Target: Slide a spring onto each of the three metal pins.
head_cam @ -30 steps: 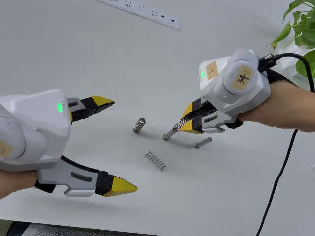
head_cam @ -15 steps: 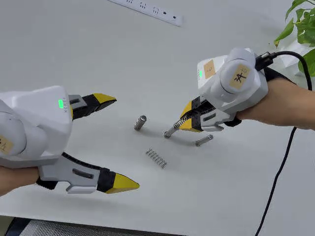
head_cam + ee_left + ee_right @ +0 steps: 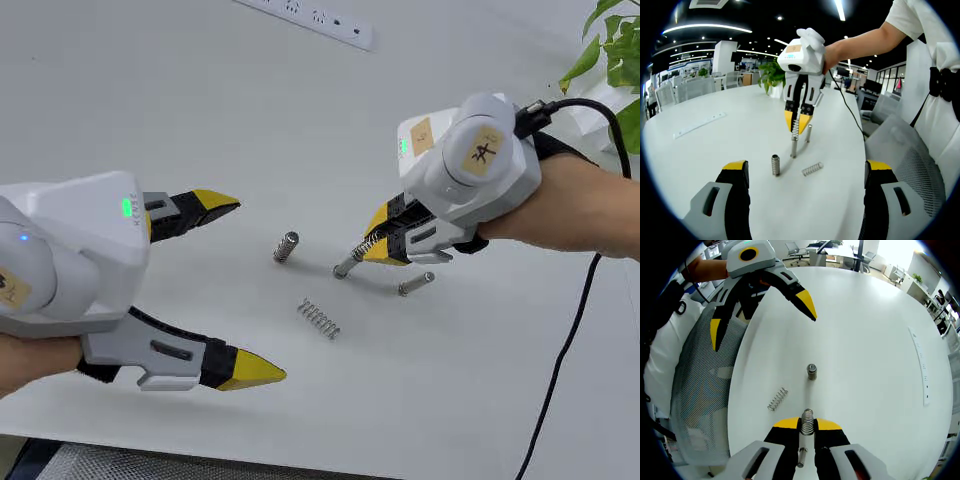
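Where the smooth white bench [image 3: 200, 100] is nearest the left edge, the left hand-held gripper [image 3: 242, 288] is seen with its tapered, yellow-tipped jaws spread wide and nothing between them. Next, a short metal pin [image 3: 287, 246] wrapped in coils is stood upright. Nearer the person, a loose spring [image 3: 318, 319] of fine wire is laid flat, its long axis running diagonally. Further right, a held spring [image 3: 796, 127] is pinched by the right hand-held gripper [image 3: 370, 250] and threaded over a slender pin [image 3: 345, 268], which is stood on end on the bench. A bare pin [image 3: 414, 284] is found just beside.
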`<move>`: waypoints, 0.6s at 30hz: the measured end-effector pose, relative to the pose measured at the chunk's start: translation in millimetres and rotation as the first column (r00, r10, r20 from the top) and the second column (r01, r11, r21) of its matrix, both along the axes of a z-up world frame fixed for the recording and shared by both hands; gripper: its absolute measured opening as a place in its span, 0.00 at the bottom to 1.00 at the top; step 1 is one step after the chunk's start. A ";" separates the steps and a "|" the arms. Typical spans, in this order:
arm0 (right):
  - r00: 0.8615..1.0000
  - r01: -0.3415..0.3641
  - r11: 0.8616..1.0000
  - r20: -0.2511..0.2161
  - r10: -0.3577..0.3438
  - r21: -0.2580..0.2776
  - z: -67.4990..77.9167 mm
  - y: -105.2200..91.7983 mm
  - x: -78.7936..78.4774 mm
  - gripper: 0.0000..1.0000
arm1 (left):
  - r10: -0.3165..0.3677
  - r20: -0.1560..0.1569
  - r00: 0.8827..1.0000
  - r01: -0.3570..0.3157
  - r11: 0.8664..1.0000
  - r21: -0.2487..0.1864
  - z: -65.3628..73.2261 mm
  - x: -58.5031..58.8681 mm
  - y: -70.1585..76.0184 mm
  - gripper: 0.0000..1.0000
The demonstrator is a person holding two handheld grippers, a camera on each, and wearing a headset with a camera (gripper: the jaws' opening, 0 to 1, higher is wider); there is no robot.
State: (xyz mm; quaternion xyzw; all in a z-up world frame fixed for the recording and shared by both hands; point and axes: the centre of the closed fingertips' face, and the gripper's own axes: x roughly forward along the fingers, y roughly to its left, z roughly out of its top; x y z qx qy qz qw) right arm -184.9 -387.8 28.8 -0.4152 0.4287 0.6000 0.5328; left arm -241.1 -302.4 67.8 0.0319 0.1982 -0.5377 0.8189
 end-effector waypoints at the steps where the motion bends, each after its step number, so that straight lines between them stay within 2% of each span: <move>1: 1.000 -0.001 1.000 0.000 0.001 -0.001 -0.1 0.0 0.0 0.07 | 0.000 0.001 1.000 0.000 1.000 -0.001 0.4 0.2 -0.1 0.95; 10: 1.000 0.000 1.000 -0.002 0.000 -0.006 3.0 2.8 -7.5 0.07 | 0.002 0.000 1.000 -0.002 1.000 -0.007 1.4 0.0 -1.6 0.95; 18: 1.000 -0.017 1.000 0.008 0.017 -0.016 0.1 2.7 -8.1 0.07 | 0.002 0.000 1.000 -0.002 1.000 -0.008 2.0 -1.2 -2.0 0.94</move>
